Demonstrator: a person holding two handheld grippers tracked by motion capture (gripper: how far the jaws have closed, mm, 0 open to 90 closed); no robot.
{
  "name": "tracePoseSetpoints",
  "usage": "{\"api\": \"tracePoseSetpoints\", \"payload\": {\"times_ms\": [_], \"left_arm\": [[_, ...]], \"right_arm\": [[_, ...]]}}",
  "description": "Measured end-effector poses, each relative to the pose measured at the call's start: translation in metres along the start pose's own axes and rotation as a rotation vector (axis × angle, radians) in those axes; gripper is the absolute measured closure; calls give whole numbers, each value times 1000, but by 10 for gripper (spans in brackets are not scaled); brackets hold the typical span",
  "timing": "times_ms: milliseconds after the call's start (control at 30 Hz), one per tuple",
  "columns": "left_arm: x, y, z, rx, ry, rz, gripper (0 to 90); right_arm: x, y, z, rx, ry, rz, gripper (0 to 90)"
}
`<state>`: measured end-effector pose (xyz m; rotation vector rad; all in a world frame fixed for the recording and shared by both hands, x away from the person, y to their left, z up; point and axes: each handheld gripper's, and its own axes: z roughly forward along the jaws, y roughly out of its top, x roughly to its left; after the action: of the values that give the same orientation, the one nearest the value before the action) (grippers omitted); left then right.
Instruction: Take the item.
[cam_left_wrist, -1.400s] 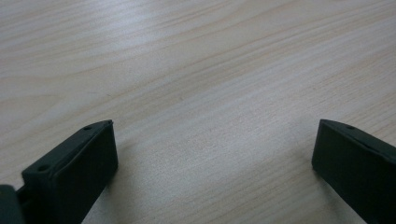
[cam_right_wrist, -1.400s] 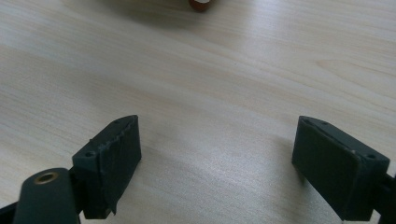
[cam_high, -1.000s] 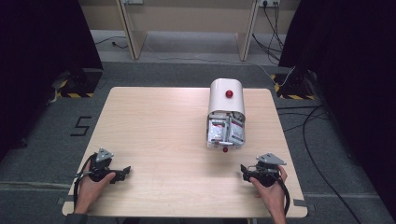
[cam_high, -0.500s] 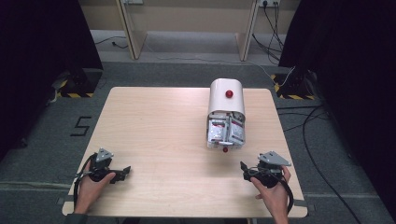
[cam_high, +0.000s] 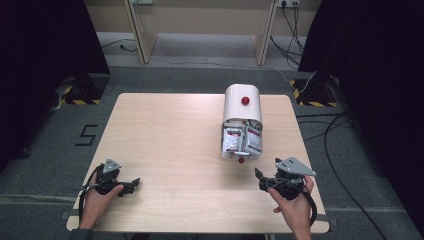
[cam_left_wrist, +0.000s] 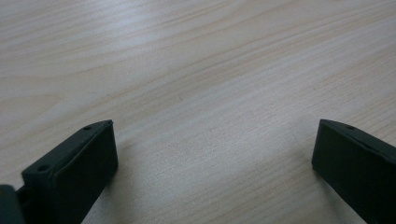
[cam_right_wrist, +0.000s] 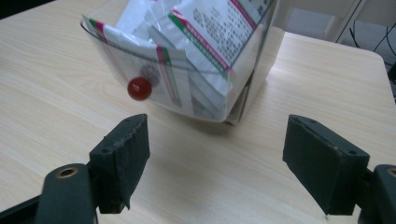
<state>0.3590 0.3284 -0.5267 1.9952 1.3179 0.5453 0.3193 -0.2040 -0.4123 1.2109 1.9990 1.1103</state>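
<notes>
A white dispenser box with a red knob on top stands right of the table's middle. Its clear front drawer is packed with white sachets printed in red and green, and it carries a small red knob. My right gripper rests near the front right edge, open, its jaws pointing at the drawer a short way off. My left gripper sits at the front left, open over bare wood, holding nothing.
The light wooden table is bare across its left half and middle. Dark curtains flank the room. Cables trail on the grey floor at the right, and wooden furniture legs stand beyond the far edge.
The right hand has shifted very slightly. The left gripper and the box have stayed put.
</notes>
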Motion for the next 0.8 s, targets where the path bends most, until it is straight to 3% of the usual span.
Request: {"api": "tracePoseSetpoints", "payload": {"times_ms": [433, 800], "left_arm": [[0, 0, 0, 0, 1, 0, 0], [0, 0, 0, 0, 1, 0, 0]], "right_arm": [[-1, 13, -12, -20, 7, -8, 272], [3, 31, -21, -72, 26, -27, 305]]}}
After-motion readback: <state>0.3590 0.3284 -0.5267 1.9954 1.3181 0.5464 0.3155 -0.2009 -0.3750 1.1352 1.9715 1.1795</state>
